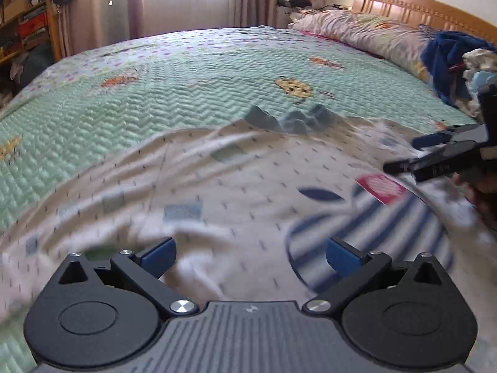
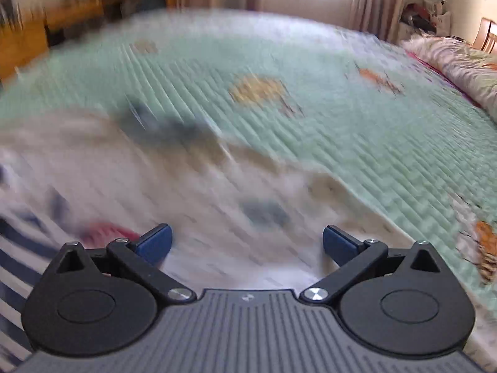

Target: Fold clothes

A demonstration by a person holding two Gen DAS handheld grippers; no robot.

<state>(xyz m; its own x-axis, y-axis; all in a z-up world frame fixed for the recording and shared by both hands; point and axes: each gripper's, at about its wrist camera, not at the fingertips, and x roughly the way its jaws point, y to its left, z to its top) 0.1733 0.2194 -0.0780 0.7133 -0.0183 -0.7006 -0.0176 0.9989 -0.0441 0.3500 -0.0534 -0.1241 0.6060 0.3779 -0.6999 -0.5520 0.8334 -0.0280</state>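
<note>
Both grippers' jaws wide apart, empty, over white garment [image 1: 236, 183] on green quilt [image 1: 124, 99]; clothes pile [image 1: 459, 65] right.

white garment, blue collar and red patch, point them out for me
white garment [image 1: 192, 168], left wrist view, bare wrinkled body.
blue collar [image 1: 292, 119], left wrist view, bunched far edge.
red patch [image 1: 381, 188], left wrist view, centre.

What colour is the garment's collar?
Dusty blue-grey collar, clearest in the left wrist view.

A cream patterned garment [image 1: 217, 186] lies spread on the green quilt [image 1: 155, 93]. The left gripper [image 1: 250, 256] hovers wide apart at bottom; right gripper [image 1: 413, 155] at right edge.
</note>
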